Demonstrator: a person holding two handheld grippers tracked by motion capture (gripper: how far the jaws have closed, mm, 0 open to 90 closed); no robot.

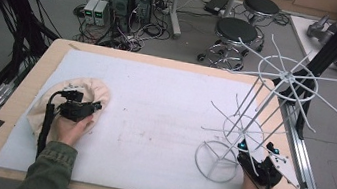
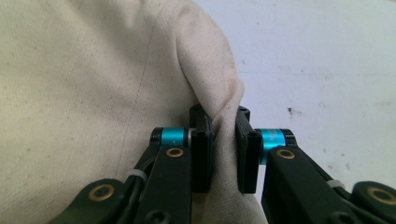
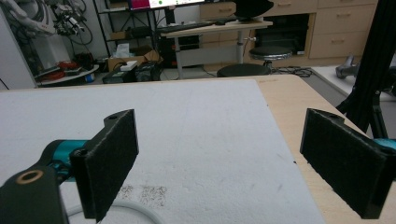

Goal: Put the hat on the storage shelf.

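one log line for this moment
left gripper: shut on cream cloth | right gripper: open, at wire rack base

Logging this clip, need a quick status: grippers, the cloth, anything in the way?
Left gripper shut on cream cloth fold. Right gripper open, empty, by the white wire rack base. White mat between them bare.

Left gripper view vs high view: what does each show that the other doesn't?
Left gripper view: the left tongs pinch a raised fold at the edge of the cream cloth, with seam lines in the weave visible.

High view: the white wire rack at the table's right, the right tongs by its base ring, both forearms, stools and computers on the floor beyond.

Both: the cloth, the left tongs on it, and the white mat beneath.
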